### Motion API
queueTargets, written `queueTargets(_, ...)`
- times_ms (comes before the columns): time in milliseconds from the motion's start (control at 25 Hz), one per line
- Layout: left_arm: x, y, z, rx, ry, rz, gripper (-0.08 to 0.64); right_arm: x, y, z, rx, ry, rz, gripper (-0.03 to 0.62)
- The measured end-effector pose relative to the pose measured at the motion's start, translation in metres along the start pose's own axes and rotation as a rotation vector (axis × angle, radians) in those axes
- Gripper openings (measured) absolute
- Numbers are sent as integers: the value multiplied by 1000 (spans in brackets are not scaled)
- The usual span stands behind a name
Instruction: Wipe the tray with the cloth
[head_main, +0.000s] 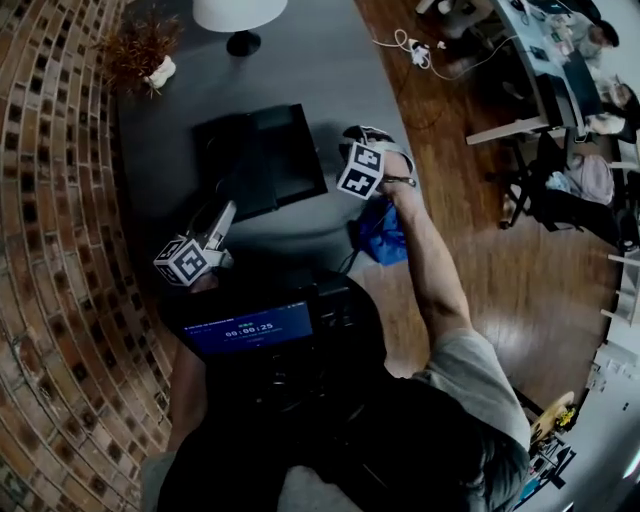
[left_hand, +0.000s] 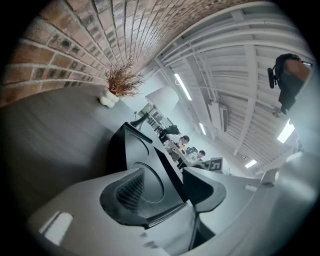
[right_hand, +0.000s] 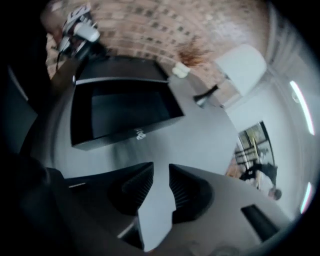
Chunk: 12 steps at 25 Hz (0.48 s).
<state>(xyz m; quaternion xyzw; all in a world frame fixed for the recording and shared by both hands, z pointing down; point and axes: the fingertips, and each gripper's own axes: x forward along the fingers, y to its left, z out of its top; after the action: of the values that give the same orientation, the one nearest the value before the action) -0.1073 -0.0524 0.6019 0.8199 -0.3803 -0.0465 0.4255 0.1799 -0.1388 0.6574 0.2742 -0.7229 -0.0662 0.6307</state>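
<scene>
**Tray pinned at one corner, cloth not in the gripper**

The right gripper (right_hand: 161, 172) hangs with its jaws slightly apart and nothing between them, over bare counter (head_main: 330, 80) just short of the tray (head_main: 255, 165). The left gripper (left_hand: 167, 182) pinches the tray's near rim by a corner. The blue cloth (head_main: 385, 238) lies at the counter's right edge, under the forearm. As I judge it, the arm could knock the cloth off that edge, and a corner-only hold may let the tray pivot under wiping.
</scene>
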Motion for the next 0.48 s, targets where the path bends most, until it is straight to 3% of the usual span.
queueTargets(120,0,1,2,5,1,-4,233,-76,-26,-47,444,-181,-36,112)
queueTargets(240,0,2,0,3,5,-10,233,-138,-7,-104,848,-340,70,116)
queueTargets(280,-1,2,0,2,4,-13,233,-148,16,-121,927,-335,139,269)
queueTargets(320,-1,2,0,1,2,-15,233,-152,46,-135,946,-284,201,495)
queueTargets(400,-1,1,2,-3,-2,-15,233,-150,110,-153,835,-112,264,571)
queueTargets(480,-1,1,2,-7,-5,-11,233,-134,161,-156,669,36,280,586)
